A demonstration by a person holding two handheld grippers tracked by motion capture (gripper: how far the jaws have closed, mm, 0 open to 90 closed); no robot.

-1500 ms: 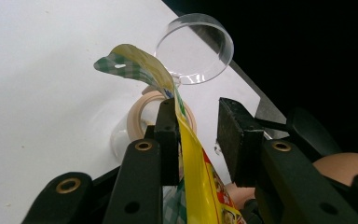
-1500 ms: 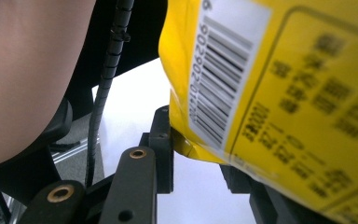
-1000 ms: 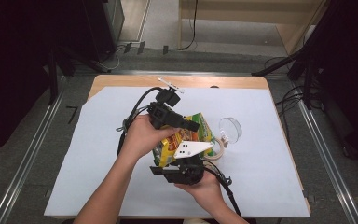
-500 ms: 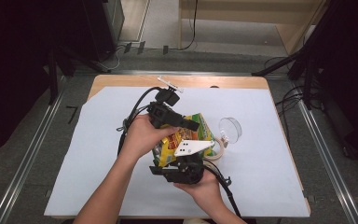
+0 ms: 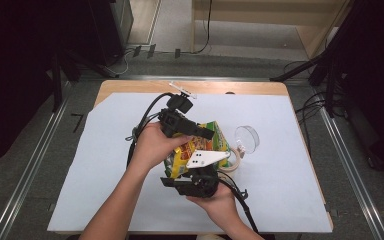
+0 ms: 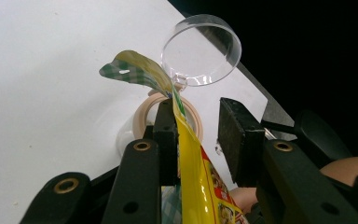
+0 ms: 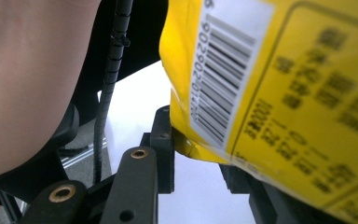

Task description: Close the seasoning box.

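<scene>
Yellow snack bag (image 5: 200, 147) sits raised off the white sheet (image 5: 280, 195) at the middle of the worktop (image 5: 130, 86), caught between the two grippers. In the high view the left gripper (image 5: 205, 134) comes in from about 10 o'clock of the bag, with the person's left hand (image 5: 152, 145) wrapped around its body, and the right gripper (image 5: 200, 172) comes up from about 6 o'clock, with the right hand (image 5: 217, 200) under it.

In the left gripper view the bag's thin top edge (image 6: 186, 140) runs up between the fingers; it lies against the left finger (image 6: 165, 135), while the right finger (image 6: 235, 137) stands clear of it with a gap. So these fingers are partly apart, not pinching.

In the right gripper view the bag's barcode side (image 7: 270, 93) hangs over the fingers. Its lower corner touches the left finger (image 7: 161, 140); the other finger is mostly hidden behind the bag, so whether the bag is gripped there I cannot tell.

A clear round lid (image 5: 246, 137) stands at about 3 o'clock of the bag, with a roll of tape (image 5: 231, 161) just beside the bag at about 4 o'clock.
</scene>
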